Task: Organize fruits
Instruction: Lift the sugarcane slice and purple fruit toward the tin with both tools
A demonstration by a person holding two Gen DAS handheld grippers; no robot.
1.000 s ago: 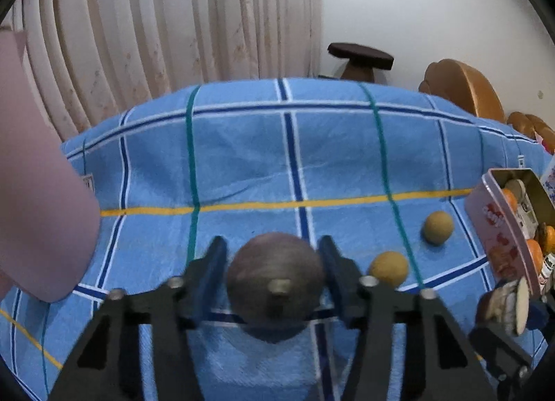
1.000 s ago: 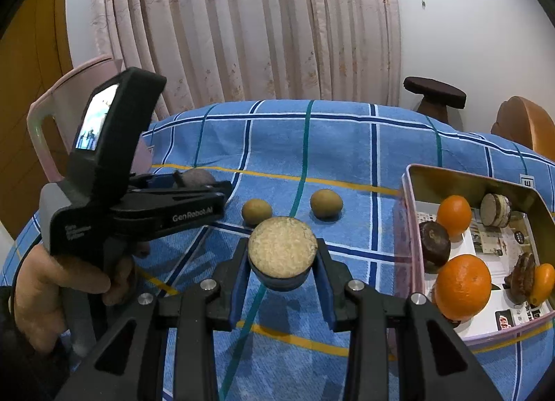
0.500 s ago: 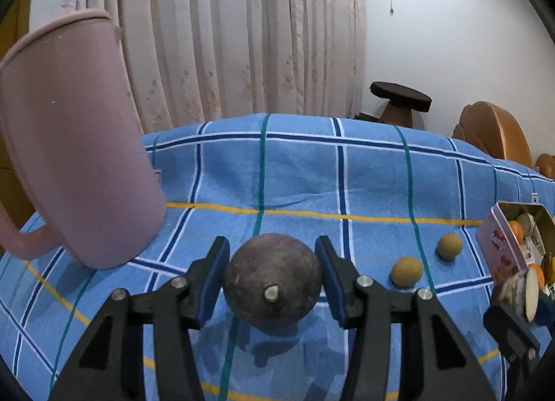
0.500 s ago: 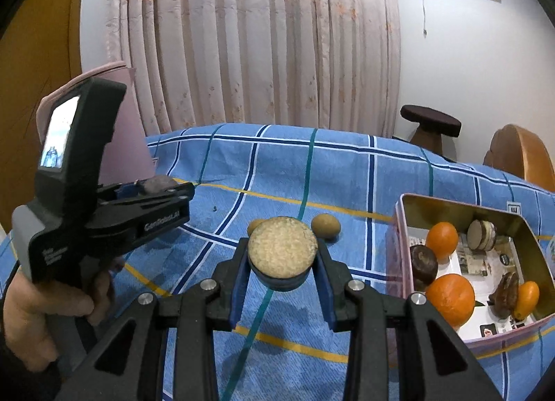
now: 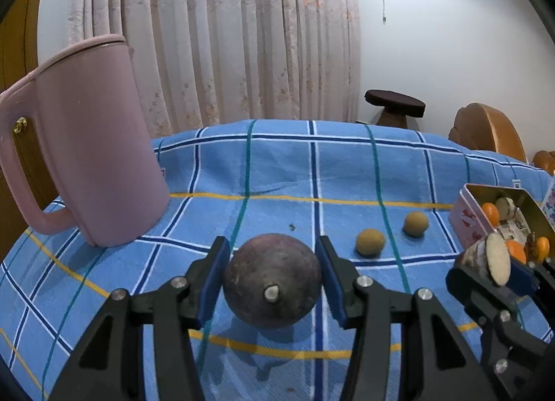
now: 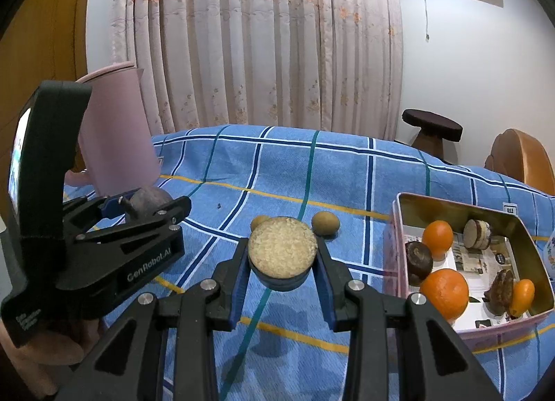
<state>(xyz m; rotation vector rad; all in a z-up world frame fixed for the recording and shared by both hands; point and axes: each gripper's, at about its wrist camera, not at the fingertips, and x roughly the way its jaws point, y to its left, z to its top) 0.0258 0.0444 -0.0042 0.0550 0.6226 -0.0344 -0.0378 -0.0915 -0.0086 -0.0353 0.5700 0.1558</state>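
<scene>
- With both grippers loaded and held above the table, the step in hand appears to be carrying fruit to the tin; keep each grip steady during transfer.
- Left gripper (image 5: 272,291): clenched on a dark round fruit (image 5: 272,288). Skin is dull, purplish-brown and slightly mottled, with a short stem stub facing the camera. A sphere can roll between flat pads, so hold it across its widest part.
- Right gripper (image 6: 281,260): clenched on a cut fruit half (image 6: 281,250). The grainy, pale cut face points up; the dark rind sits between the pads. Keep it level and lower it into a free spot in the tin before releasing.
- Two small brown fruits (image 5: 370,242) lie loose on the checked blue tablecloth (image 5: 277,165) near the table middle, apart from each other. Surface looks matt and rough.
- Tin (image 6: 451,203): rectangular, metal, gold-lined, at the right edge of the table. It holds glossy oranges (image 6: 444,293), dark fruits and another cut piece.
- Pink jug (image 5: 86,144): smooth, lidded, upright at the left edge.
</scene>
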